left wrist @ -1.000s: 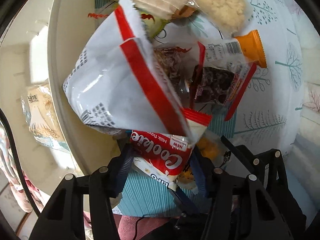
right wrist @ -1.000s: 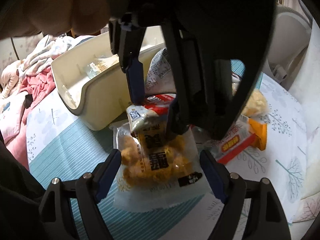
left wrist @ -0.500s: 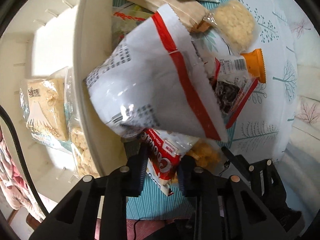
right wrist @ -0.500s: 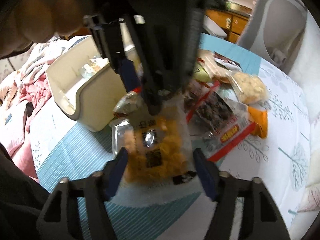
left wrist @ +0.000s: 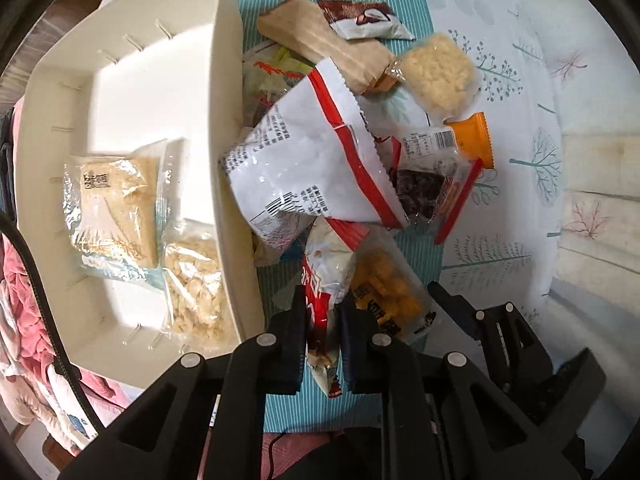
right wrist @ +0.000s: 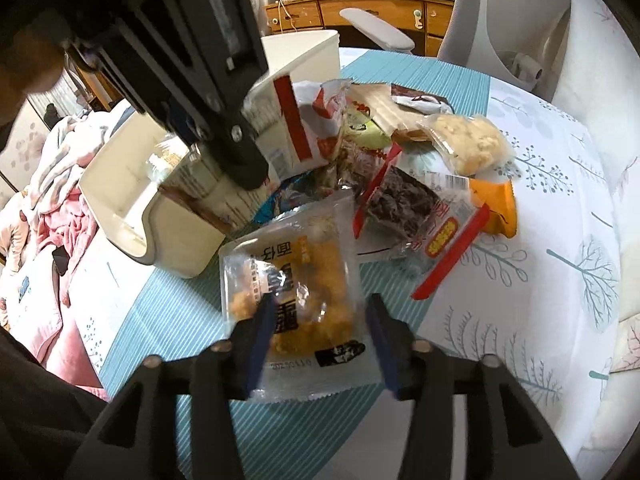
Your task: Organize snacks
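Observation:
My left gripper (left wrist: 322, 340) is shut on a red and white cookie bag (left wrist: 326, 276), lifted above the table next to the cream bin (left wrist: 232, 128). A larger white bag with a red stripe (left wrist: 316, 164) hangs from it against the bin wall. Two clear packs (left wrist: 116, 208) lie inside the bin. My right gripper (right wrist: 320, 344) is open, its fingers either side of a clear pack of orange snacks (right wrist: 296, 296) that lies on the table; that pack also shows in the left wrist view (left wrist: 388, 296). The left gripper's body (right wrist: 192, 92) fills the upper left of the right wrist view.
A pile of snacks lies beyond: a dark snack pack with red edges (right wrist: 416, 216), an orange wrapper (right wrist: 496, 208), a pale crumbly pack (right wrist: 468, 144), a brown pack (left wrist: 332, 56). A white chair (right wrist: 508, 40) stands behind the table. Pink bedding (right wrist: 52, 184) lies at left.
My left gripper has closed on the cookie bag and lifted it toward the bin. My right gripper has moved in around the orange snack pack, its fingers closer together.

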`<move>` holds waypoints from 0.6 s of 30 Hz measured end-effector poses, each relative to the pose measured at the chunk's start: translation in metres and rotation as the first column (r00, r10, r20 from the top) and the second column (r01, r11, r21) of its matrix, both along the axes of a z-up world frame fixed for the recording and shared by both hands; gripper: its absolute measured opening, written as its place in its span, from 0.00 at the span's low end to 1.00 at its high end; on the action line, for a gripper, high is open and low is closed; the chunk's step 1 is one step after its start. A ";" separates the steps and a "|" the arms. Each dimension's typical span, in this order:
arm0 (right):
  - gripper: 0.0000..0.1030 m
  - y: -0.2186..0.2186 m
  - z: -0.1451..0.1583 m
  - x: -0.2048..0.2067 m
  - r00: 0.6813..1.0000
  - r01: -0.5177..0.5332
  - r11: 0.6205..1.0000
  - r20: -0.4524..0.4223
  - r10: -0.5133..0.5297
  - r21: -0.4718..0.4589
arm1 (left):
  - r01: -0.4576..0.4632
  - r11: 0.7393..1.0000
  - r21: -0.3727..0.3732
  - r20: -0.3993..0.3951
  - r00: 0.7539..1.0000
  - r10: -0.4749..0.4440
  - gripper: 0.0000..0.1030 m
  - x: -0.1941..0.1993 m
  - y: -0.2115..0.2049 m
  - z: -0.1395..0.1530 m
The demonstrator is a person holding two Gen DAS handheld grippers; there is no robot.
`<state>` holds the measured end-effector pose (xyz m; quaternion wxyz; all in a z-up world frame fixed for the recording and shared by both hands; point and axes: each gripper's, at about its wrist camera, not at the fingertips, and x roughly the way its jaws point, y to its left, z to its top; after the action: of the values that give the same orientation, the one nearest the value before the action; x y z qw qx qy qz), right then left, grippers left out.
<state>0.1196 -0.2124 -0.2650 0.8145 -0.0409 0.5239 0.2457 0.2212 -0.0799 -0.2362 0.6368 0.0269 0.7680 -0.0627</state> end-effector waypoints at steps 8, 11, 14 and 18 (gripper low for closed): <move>0.75 0.022 -0.007 -0.011 0.998 -0.053 0.998 0.014 0.053 -0.042 | -0.023 0.998 -0.065 0.070 0.997 0.028 0.12 -0.003 0.008 0.048; 0.80 0.029 -0.011 -0.011 0.999 -0.042 0.997 0.015 0.043 -0.061 | -0.037 0.992 -0.121 0.104 0.993 0.049 0.12 -0.002 0.016 0.071; 0.86 0.040 -0.014 -0.012 0.998 -0.043 0.995 0.033 0.047 -0.095 | -0.050 0.986 -0.162 0.144 0.987 0.073 0.12 -0.002 0.009 0.084; 0.86 0.054 -0.021 -0.016 0.995 -0.073 0.982 0.057 0.084 -0.173 | -0.061 0.971 -0.232 0.194 0.975 0.107 0.12 -0.004 0.018 0.102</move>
<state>0.1041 -0.1586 -0.2861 0.8140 -0.1387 0.5149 0.2304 0.2175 -0.0615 -0.1341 0.7136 -0.0714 0.6867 -0.1187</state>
